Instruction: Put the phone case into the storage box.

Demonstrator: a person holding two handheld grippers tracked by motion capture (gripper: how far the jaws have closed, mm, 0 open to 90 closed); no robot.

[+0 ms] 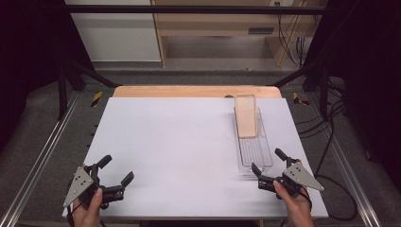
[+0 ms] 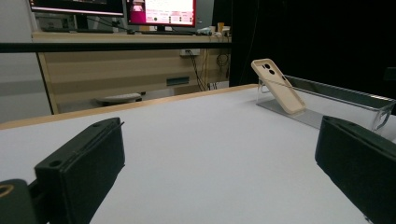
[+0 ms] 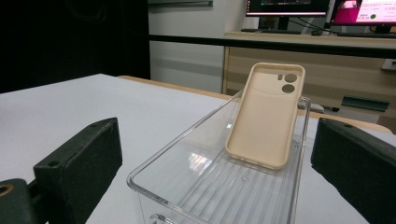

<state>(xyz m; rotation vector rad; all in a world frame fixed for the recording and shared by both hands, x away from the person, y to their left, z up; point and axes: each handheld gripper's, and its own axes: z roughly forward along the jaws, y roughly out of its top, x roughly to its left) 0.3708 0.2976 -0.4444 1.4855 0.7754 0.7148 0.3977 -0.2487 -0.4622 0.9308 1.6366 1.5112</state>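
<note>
One phone case [image 3: 266, 119] beyond right claw [image 3: 217, 177]

- The clear plastic ribbed tray [image 3: 261, 186] is cut off by the bottom edge in the right gripper view.
- The text on the bright monitor screens [image 2: 161, 11] is too blurred to read.
- The beige phone case [image 1: 246, 122] hides the tray's far end in the high view.

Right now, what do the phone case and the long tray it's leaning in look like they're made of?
The phone case looks like soft silicone or rubbery plastic: matte beige, no glare, rounded edges and camera cutouts. The tray looks like clear hard plastic, probably acrylic: see-through walls, a ribbed floor and bright reflections along its rim. Both are judged by look alone.
</note>
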